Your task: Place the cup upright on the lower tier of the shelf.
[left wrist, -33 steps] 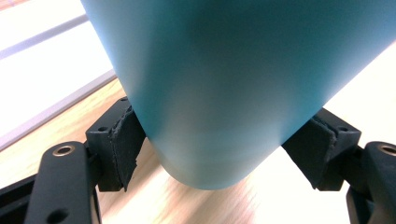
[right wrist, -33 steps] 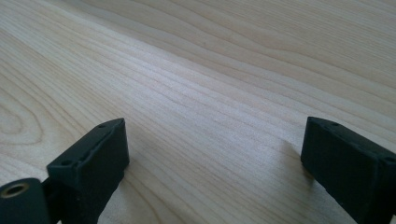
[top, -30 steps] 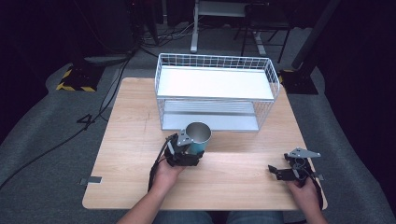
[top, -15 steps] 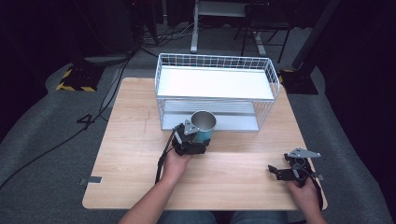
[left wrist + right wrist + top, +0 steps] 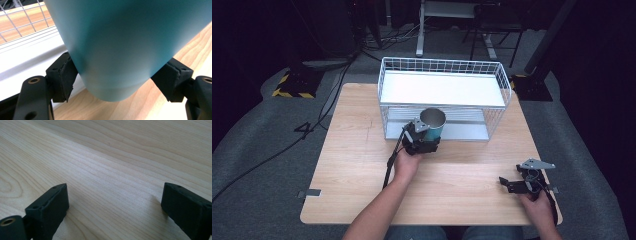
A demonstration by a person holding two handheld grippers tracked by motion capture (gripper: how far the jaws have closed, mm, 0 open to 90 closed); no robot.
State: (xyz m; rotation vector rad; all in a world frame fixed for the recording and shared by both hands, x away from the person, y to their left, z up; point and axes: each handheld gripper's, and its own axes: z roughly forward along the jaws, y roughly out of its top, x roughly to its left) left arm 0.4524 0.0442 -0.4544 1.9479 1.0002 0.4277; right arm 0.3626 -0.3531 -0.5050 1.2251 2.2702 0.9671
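A teal metal cup point(image 5: 433, 124) with a silver inside is held off the table, in front of the white wire rack point(image 5: 443, 97). My left gripper point(image 5: 426, 140) is shut on the cup, and in the left gripper view the cup point(image 5: 125, 45) sits between both black pads point(image 5: 65, 75), its base above the wood. My right gripper point(image 5: 512, 184) rests low at the table's front right, open, with bare wood between its fingers point(image 5: 48, 203).
The wire rack has a white top shelf point(image 5: 439, 87) and a lower shelf point(image 5: 462, 131) open toward me. The wooden table point(image 5: 357, 165) reaches its front edge near my forearms. Cables and stand legs point(image 5: 419, 30) lie on the floor beyond.
My left gripper has lifted the teal cup and carried it forward and right, closer to the rack's lower opening. The right gripper has stayed where it was.
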